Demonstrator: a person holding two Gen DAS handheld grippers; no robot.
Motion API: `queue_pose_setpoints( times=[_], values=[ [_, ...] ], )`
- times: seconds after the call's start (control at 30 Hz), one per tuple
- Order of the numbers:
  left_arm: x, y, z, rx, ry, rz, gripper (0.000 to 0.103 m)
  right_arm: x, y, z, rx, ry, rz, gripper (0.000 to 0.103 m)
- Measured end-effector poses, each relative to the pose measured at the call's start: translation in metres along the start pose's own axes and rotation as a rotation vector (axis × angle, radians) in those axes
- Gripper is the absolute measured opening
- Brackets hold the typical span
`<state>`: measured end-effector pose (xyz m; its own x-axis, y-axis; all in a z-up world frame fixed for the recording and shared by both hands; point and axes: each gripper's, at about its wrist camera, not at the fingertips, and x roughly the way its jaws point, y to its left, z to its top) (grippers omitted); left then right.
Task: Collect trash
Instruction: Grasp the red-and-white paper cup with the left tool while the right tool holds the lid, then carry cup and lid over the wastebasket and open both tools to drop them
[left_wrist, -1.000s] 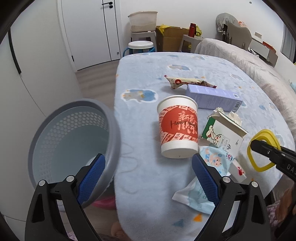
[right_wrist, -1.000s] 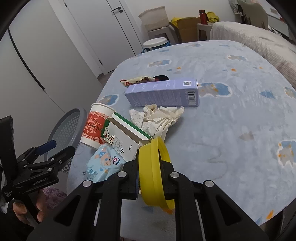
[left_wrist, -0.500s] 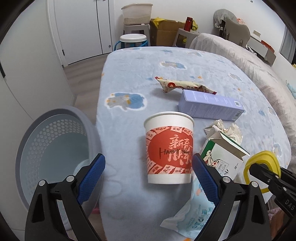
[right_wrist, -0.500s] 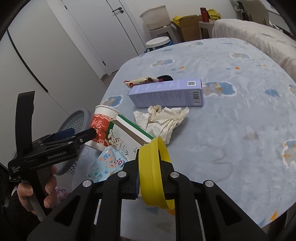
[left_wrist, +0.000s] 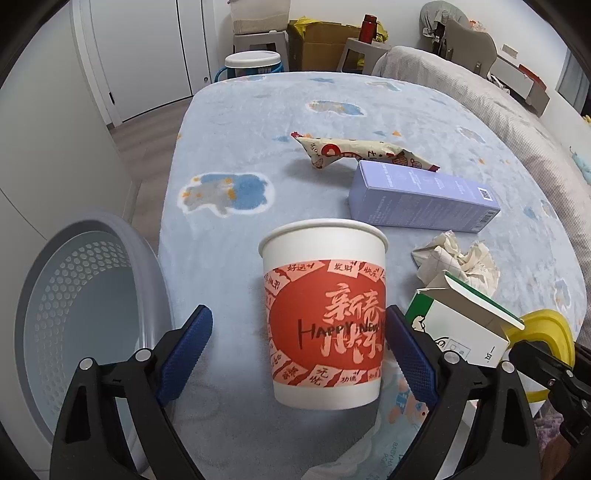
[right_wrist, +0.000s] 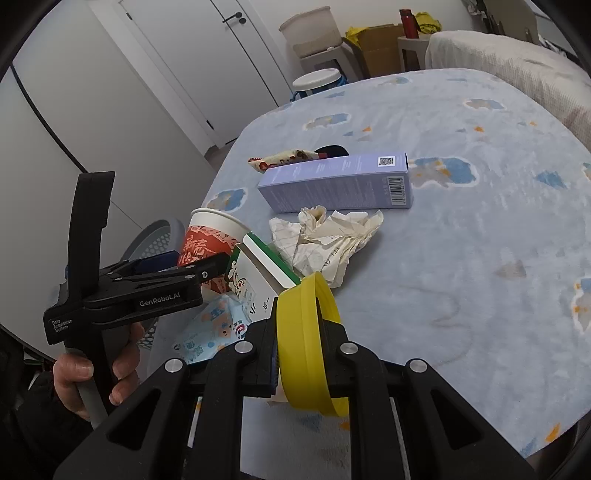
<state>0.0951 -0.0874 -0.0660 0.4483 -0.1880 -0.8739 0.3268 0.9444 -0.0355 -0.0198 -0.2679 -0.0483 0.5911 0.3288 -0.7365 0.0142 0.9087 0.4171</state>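
Observation:
A red and white paper cup (left_wrist: 323, 310) stands upright near the table's front edge. My left gripper (left_wrist: 295, 347) is open, with the cup between its blue pads; the right pad is next to the cup's side. The cup also shows in the right wrist view (right_wrist: 207, 236). My right gripper (right_wrist: 308, 343) is shut on a yellow plastic ring (right_wrist: 306, 332), also seen in the left wrist view (left_wrist: 546, 332). A grey perforated trash basket (left_wrist: 85, 317) stands on the floor left of the table.
On the blue tablecloth (left_wrist: 229, 147) lie a purple box (left_wrist: 421, 197), a snack wrapper (left_wrist: 354, 151), crumpled paper (left_wrist: 458, 258), a green and white carton (left_wrist: 461, 328) and a blue packet (right_wrist: 210, 328). Stools and boxes stand behind the table.
My left gripper has moved forward and right until the cup stands between its open pads. My right gripper has kept the yellow ring and barely moved.

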Motion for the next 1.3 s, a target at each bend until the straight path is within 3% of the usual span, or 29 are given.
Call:
queue_pose_setpoints(
  times=[0.17,0.47,0.8,1.3],
  values=[
    [-0.008,0.001,-0.001,-0.003,-0.015,-0.070,0.060,0.000,0.001,0.000,-0.006,-0.005,-0.006,0.014],
    [-0.038,0.010,-0.011,-0.008,-0.101,-0.055,0.060,-0.002,0.008,0.000,-0.025,-0.026,-0.032,0.014],
    [-0.088,0.058,-0.030,-0.067,-0.230,0.057,0.060,-0.006,0.054,0.015,-0.123,-0.065,-0.039,0.014],
    [-0.110,0.153,-0.057,-0.226,-0.248,0.175,0.060,0.018,0.136,0.060,-0.257,-0.091,0.048,0.015]
  ],
)
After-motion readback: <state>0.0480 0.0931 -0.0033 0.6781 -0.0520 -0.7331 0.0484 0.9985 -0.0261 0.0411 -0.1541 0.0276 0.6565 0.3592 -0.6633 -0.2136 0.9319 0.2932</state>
